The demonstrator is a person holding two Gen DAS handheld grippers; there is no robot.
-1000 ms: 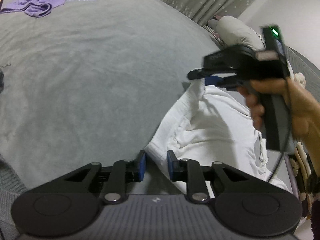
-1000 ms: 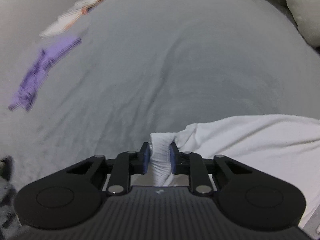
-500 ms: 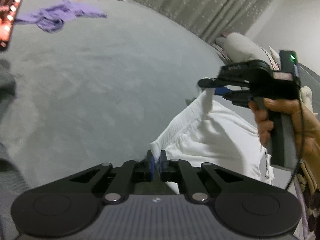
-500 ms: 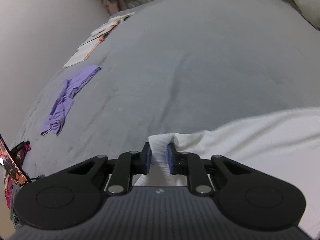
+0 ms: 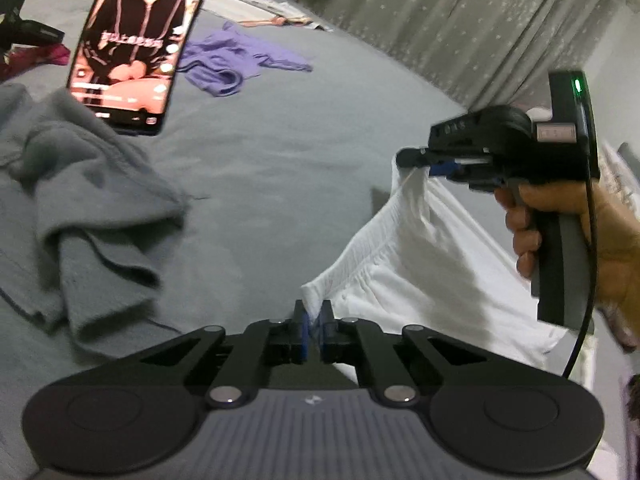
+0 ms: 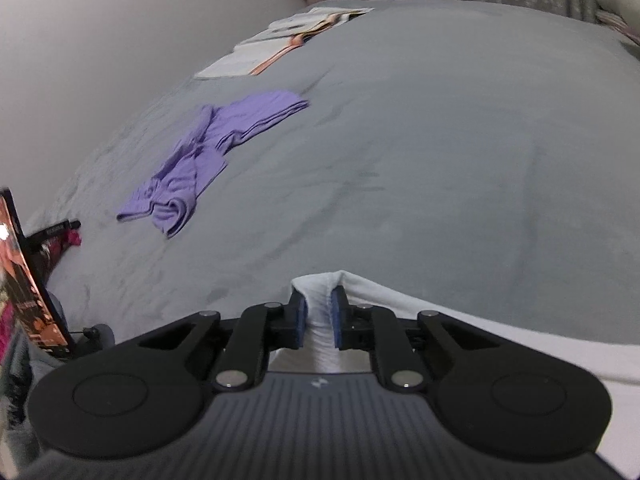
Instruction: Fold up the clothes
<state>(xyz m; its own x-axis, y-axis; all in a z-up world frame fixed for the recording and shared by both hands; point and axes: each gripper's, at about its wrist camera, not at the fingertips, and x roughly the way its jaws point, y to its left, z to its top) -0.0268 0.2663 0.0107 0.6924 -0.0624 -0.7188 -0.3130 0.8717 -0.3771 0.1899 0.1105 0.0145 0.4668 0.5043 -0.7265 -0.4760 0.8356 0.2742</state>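
Left gripper clenched on a corner of the white garment, thin edge of cloth pinched between the blue pads. Right gripper grasping a bunched fold of the same white garment, pads pressed on either side. From the left wrist view, right gripper seen raised above the bed, held by a hand, with the cloth hanging from its tip and stretched down toward the left gripper. Rest of the white garment spread on the grey bed to the right. Purple garment lying crumpled further off on the bed, well apart. Grey garment heaped at left. Phone propped upright behind it, screen lit. Papers near the far edge.
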